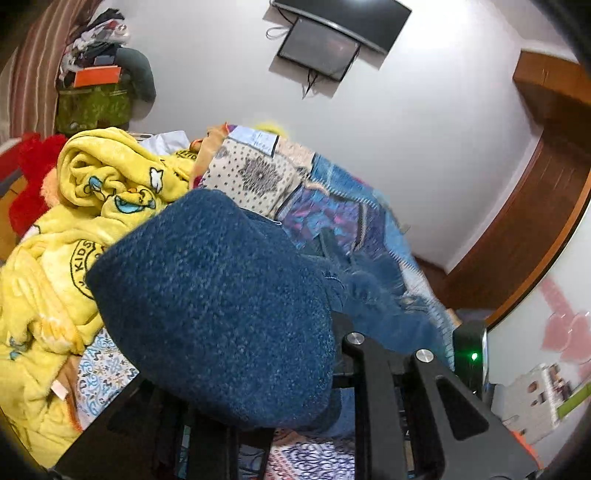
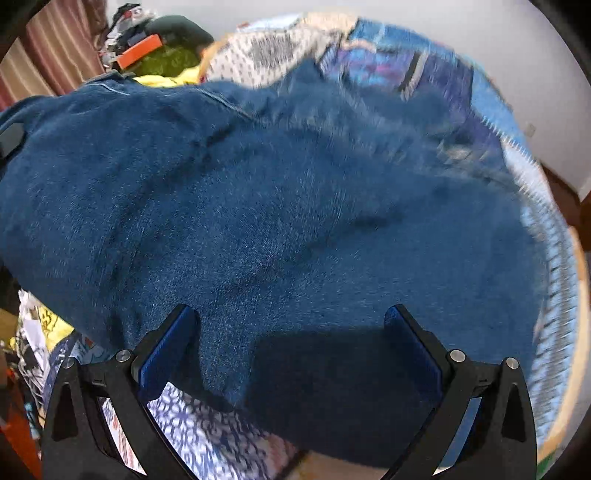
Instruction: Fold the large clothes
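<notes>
The soft, limp blue garment [image 2: 295, 206] is pinched up by the left gripper [image 1: 295, 398]; beside its near edge the right gripper [image 2: 291, 369] is held wide, best closed on the hem.

Your room is evenly, brightly lit. Glare whitens the wall-mounted black screen [image 1: 341, 35]. Right wrist view: motion blur smears the patchwork quilt [image 2: 436, 74] top right; a dark shadow sits on the fuzzy dark-blue garment [image 2: 288, 206]. Fisheye bends both views, corners black.

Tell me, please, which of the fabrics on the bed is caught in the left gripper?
The fuzzy dark blue garment, bunched up in the left gripper; the yellow cartoon-print blanket lies loose behind it.
</notes>
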`<state>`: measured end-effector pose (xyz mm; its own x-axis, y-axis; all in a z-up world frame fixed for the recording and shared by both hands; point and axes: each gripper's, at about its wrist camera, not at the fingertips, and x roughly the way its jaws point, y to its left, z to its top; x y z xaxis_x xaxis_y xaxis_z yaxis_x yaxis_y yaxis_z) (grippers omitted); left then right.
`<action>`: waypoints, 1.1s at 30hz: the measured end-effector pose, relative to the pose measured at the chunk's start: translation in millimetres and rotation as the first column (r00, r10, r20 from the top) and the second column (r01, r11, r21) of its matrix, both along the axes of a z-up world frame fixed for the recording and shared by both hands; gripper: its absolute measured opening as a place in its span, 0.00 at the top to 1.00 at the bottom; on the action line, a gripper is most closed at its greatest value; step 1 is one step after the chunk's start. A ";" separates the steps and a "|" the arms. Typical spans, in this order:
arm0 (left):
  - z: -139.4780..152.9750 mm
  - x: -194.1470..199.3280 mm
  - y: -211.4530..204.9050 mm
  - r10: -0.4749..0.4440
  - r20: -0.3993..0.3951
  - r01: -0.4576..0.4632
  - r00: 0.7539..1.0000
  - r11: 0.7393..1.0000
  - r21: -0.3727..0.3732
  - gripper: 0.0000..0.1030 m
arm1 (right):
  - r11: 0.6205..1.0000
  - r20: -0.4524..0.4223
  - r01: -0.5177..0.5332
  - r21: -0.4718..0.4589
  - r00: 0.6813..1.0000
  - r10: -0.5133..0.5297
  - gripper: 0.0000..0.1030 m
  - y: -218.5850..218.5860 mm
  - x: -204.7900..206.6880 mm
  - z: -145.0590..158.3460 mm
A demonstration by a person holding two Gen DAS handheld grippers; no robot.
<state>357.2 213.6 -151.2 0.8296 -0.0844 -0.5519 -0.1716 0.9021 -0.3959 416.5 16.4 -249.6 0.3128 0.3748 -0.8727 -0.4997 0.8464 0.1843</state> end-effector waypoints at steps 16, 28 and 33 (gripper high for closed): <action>39.1 55.6 -221.6 -0.388 0.015 0.361 0.921 0.870 0.335 0.81 | 0.923 0.020 0.343 0.175 0.936 -0.352 0.00 -176.3 -27.9 29.9; -84.0 57.6 -302.2 -0.625 -0.368 0.719 0.688 0.654 0.234 0.80 | 0.832 0.068 0.541 0.123 0.832 -0.550 0.00 -287.1 -63.6 37.2; -84.1 44.9 -299.5 -0.620 -0.381 0.723 0.686 0.642 0.256 0.68 | 0.829 0.072 0.531 0.174 0.833 -0.549 0.00 -286.0 -69.3 48.6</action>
<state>402.1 -85.9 -235.2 0.4607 -0.3200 -0.8279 0.5004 0.8640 -0.0555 347.2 -269.6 -201.1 0.5949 0.2328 -0.7693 0.0046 0.9561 0.2929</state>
